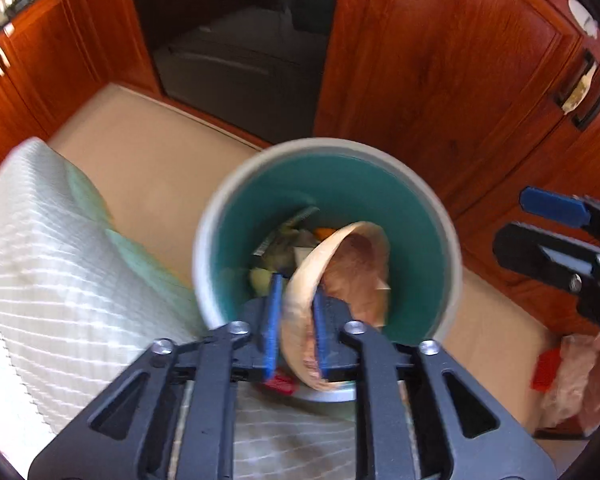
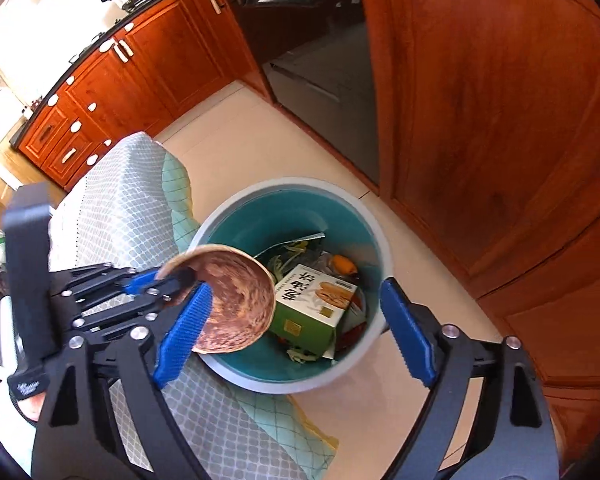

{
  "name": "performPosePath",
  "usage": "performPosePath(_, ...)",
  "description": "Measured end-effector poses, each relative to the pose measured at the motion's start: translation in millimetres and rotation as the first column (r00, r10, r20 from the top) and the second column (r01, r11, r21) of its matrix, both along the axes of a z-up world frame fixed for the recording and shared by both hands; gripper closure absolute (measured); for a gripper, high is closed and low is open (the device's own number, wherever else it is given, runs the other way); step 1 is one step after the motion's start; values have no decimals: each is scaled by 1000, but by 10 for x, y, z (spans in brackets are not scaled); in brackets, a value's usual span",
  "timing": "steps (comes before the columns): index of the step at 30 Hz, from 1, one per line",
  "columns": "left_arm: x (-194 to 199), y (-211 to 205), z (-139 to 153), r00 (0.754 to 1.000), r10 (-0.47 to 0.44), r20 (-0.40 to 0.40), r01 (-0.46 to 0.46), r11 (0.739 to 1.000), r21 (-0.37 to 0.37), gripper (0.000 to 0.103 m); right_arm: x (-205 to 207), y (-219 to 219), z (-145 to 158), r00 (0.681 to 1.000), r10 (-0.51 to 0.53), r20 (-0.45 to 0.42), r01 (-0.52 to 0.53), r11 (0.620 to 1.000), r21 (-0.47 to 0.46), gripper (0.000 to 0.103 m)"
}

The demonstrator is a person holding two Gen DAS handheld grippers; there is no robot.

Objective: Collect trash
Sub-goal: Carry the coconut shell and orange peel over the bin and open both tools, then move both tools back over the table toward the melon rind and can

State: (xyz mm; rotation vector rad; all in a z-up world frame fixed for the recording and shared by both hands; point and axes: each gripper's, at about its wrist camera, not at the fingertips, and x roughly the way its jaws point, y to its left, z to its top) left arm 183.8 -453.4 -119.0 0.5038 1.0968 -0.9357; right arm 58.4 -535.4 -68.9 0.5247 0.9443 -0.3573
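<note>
Your left gripper (image 1: 294, 330) is matte black, with triangular cut-outs in its linkage arms, silver round-headed screws at the pivots and ribbed blue pads (image 1: 315, 336) on both fingers. Your right gripper (image 2: 296, 336) is built the same: black arms, silver screws, long blue pads (image 2: 408, 332) with toothed edges.

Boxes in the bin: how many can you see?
1: a green box lies tilted on the trash in the bin, beside the held bowl. More may be hidden underneath.

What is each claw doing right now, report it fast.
Left claw: closed on the rim of the paper bowl, over the trash bin.
Right claw: open, holding nothing.
</note>
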Motion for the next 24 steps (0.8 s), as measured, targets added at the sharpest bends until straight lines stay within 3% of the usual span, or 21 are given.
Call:
performPosePath(2,-22,6,5,999,0,38,0,1000,-3,46,-54,-17,13,1000,-9,-6,9,1000,-12,20)
performPosePath(3,-62,20,29,997,1,79,0,1000,-7,43,-67,-15,19,1000,-11,-9,11,1000,-15,20)
performPosePath(13,-182,411,155,992,10,125,-8,1000,-16,37,-57,116,44,1000,-12,-25,11,1000,-25,19)
performPosePath(24,-362,1081,601,980,103,167,-96,994,-52,33,-47,629,289,997,72,5,-72,995,-66,18)
